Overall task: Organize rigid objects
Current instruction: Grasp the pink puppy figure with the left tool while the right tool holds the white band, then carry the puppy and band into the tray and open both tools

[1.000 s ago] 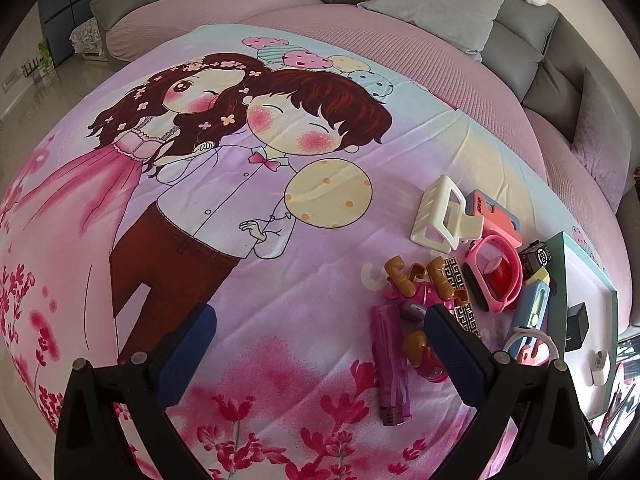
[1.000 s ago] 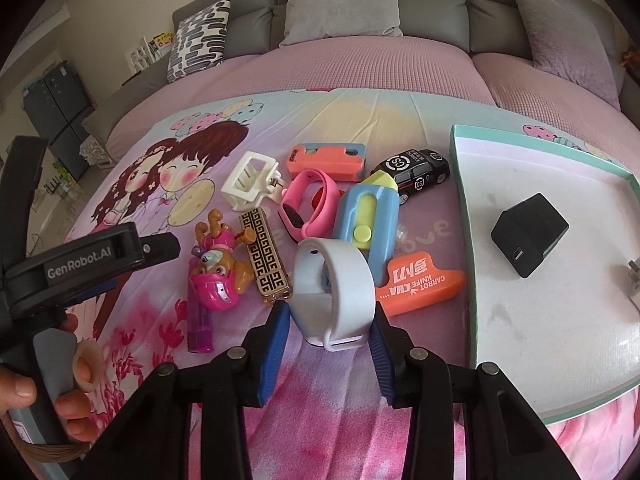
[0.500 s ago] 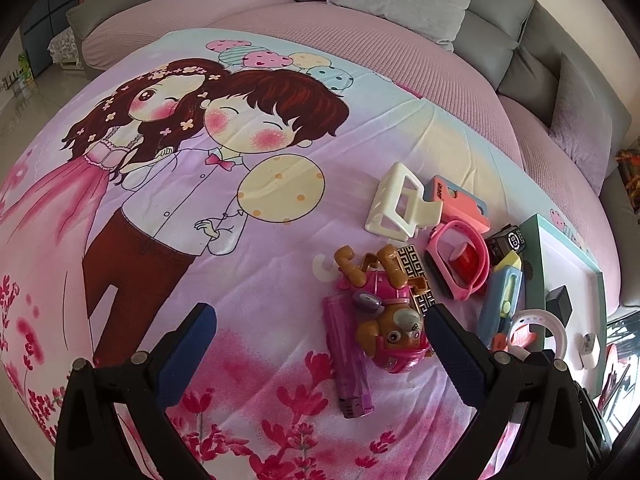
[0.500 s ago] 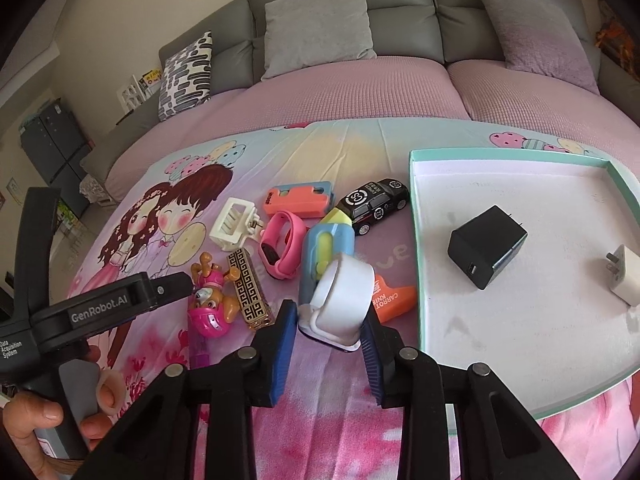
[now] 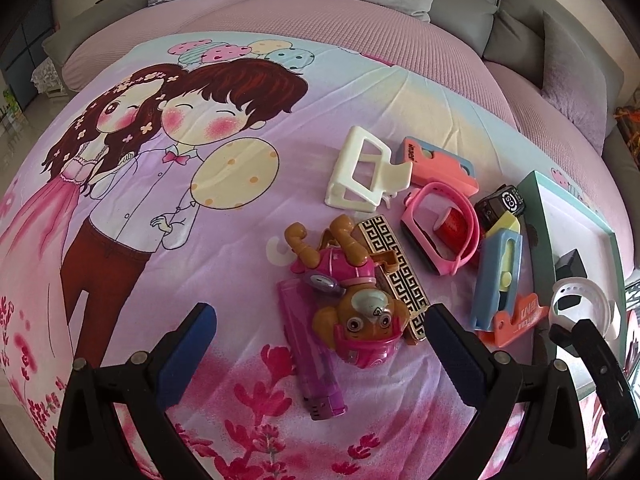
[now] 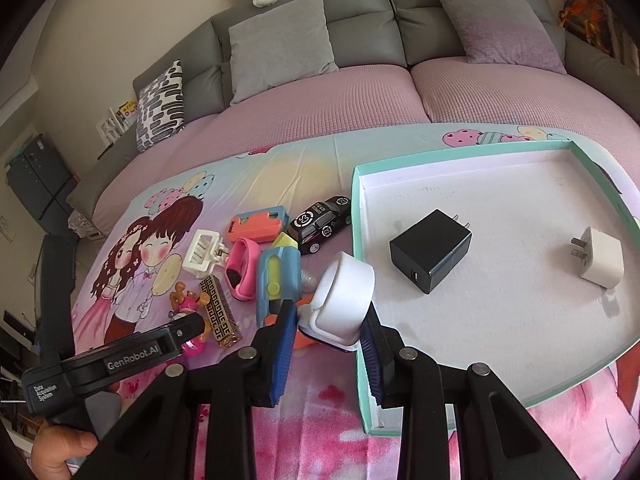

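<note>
Right gripper (image 6: 330,336) has carried the white band (image 6: 346,300), clamped, up to the tray (image 6: 358,216) edge; left gripper (image 5: 320,344) gapes empty over the pup toy (image 5: 352,300). Two chargers trayed, roughly nine items left.

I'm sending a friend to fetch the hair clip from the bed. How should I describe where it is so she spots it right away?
On the cartoon-couple bedsheet, find the toy pile left of the teal tray. The hair clip lies at the pile's far edge, beside the pink watch band. It is the only cream-white, open rectangular claw there.
</note>
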`<state>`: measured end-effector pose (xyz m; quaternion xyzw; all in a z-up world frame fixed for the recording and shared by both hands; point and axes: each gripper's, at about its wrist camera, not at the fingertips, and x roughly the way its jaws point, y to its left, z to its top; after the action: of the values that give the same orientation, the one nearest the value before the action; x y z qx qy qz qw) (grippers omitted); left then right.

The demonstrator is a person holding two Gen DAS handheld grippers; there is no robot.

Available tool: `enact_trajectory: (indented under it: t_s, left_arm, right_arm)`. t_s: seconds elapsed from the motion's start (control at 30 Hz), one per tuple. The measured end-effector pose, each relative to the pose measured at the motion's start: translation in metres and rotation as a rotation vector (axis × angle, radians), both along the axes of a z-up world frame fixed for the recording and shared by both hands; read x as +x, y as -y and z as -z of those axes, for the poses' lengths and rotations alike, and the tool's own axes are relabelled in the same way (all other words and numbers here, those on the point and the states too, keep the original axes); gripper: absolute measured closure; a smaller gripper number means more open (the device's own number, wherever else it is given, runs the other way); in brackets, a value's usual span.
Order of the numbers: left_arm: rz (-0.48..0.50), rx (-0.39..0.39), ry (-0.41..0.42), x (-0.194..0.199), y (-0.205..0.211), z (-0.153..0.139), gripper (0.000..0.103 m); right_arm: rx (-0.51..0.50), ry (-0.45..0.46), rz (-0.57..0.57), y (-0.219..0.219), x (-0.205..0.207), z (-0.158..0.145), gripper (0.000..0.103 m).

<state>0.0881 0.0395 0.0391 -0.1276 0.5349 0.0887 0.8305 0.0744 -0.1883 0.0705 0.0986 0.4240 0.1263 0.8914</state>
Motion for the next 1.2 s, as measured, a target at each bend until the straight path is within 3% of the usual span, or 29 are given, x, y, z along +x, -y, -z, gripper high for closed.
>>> enact_trajectory:
  t_s: [0.13, 0.17, 0.23, 0.4, 0.5, 1.2]
  left_arm:
    - [0.026, 0.047, -0.02, 0.002, 0.011, 0.007, 0.003]
    - [0.034, 0.048, -0.013, 0.002, 0.012, 0.007, 0.007]
    - [0.051, 0.011, 0.009, 0.0, 0.018, 0.004, 0.024]
    - [0.081, 0.023, 0.033, -0.003, 0.028, -0.004, 0.044]
    - [0.078, 0.024, 0.039, -0.004, 0.026, -0.006, 0.061]
    - [0.079, 0.005, 0.16, -0.009, 0.012, -0.035, 0.062]
  right_arm:
    - [-0.004, -0.005, 0.001, 0.0, -0.001, 0.001, 0.07]
    - [-0.005, -0.006, 0.001, 0.001, 0.0, 0.001, 0.07]
    - [-0.001, -0.007, 0.003, 0.001, 0.0, 0.001, 0.069]
    - [-0.001, -0.007, 0.005, 0.001, -0.001, 0.001, 0.07]
    - [-0.001, -0.007, 0.004, 0.001, -0.001, 0.001, 0.07]
    - [0.001, -0.009, 0.005, 0.001, 0.0, 0.002, 0.07]
